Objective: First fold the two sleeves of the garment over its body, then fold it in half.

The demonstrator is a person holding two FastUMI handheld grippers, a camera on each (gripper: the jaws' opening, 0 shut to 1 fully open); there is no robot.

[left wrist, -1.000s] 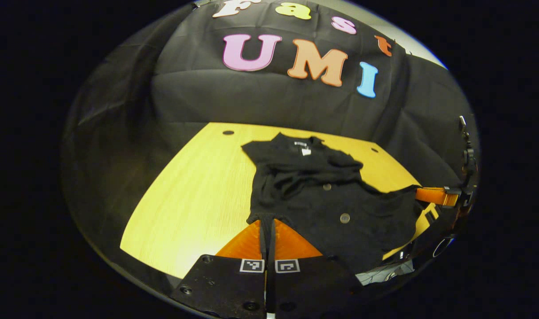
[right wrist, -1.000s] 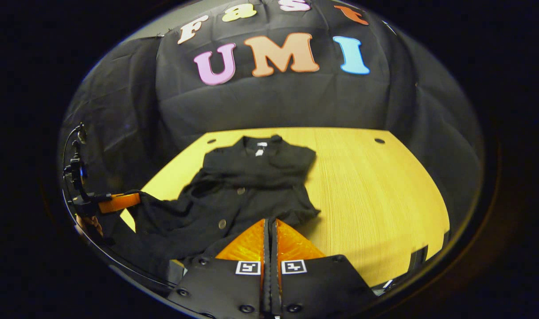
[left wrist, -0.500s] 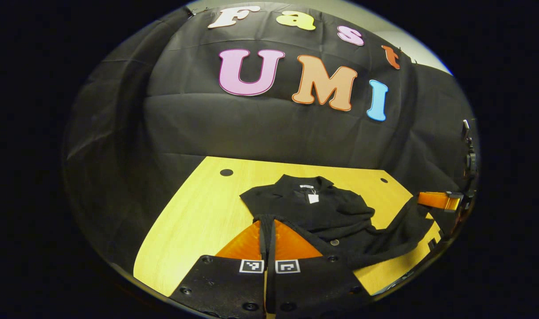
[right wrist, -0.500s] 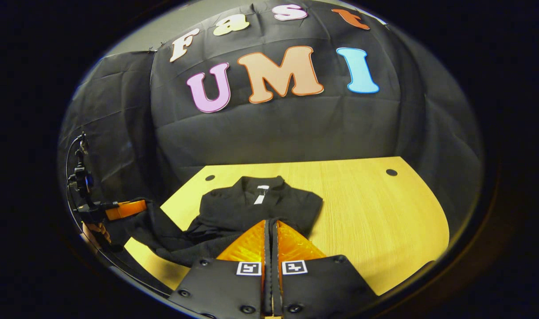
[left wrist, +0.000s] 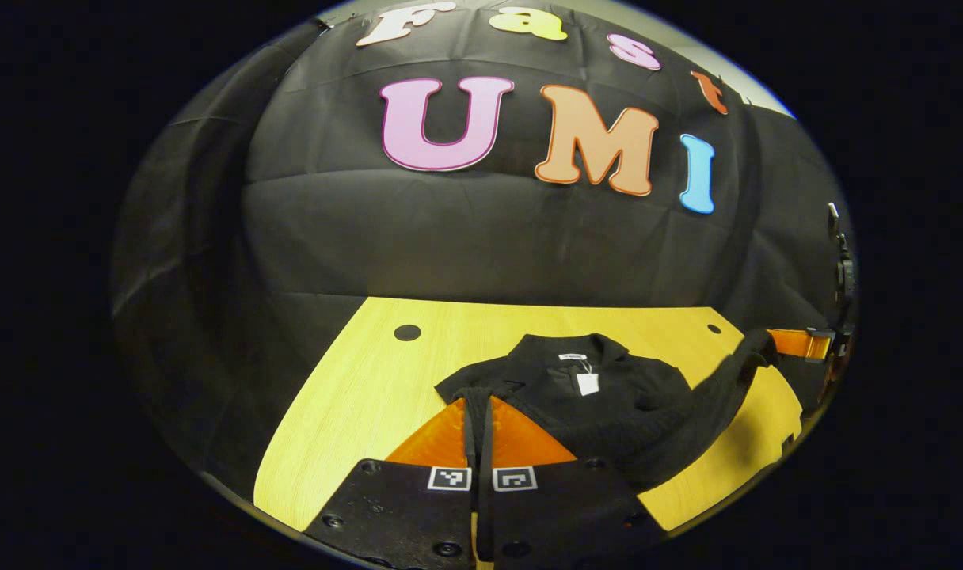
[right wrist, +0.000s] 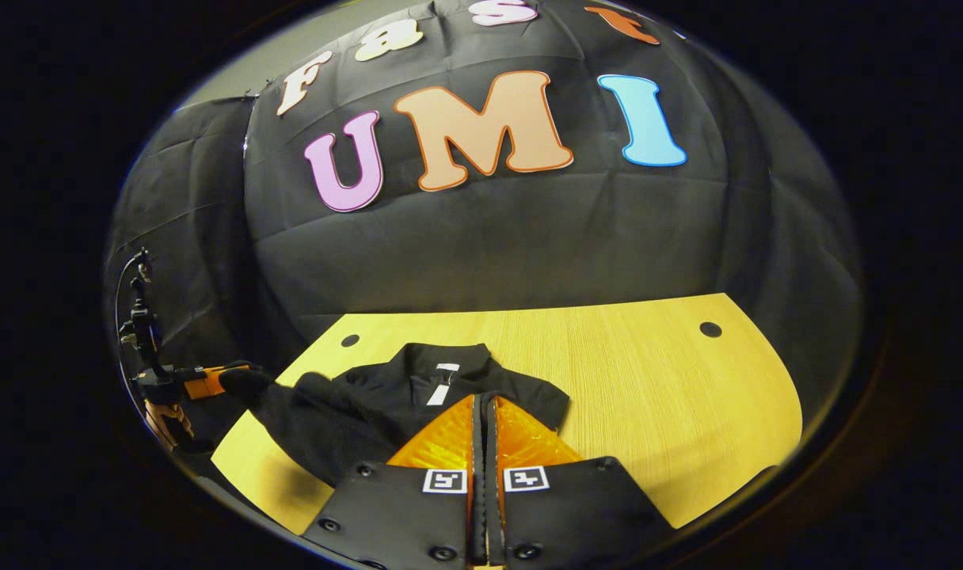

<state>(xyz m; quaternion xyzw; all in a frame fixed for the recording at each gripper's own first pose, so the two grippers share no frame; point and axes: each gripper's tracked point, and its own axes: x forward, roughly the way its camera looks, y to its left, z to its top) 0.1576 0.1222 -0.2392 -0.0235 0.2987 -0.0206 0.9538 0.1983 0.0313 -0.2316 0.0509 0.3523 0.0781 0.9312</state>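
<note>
Lifted black knit garment (left wrist: 608, 404) hem nears collar.

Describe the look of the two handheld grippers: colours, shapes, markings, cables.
The left gripper and the right gripper look alike: two translucent orange wedge fingers that taper forward, on black plates with visible screws, each plate carrying a small square black-and-white marker. Seen from afar in the right gripper view, the left gripper has a black mount above it with a thin cable.
</note>
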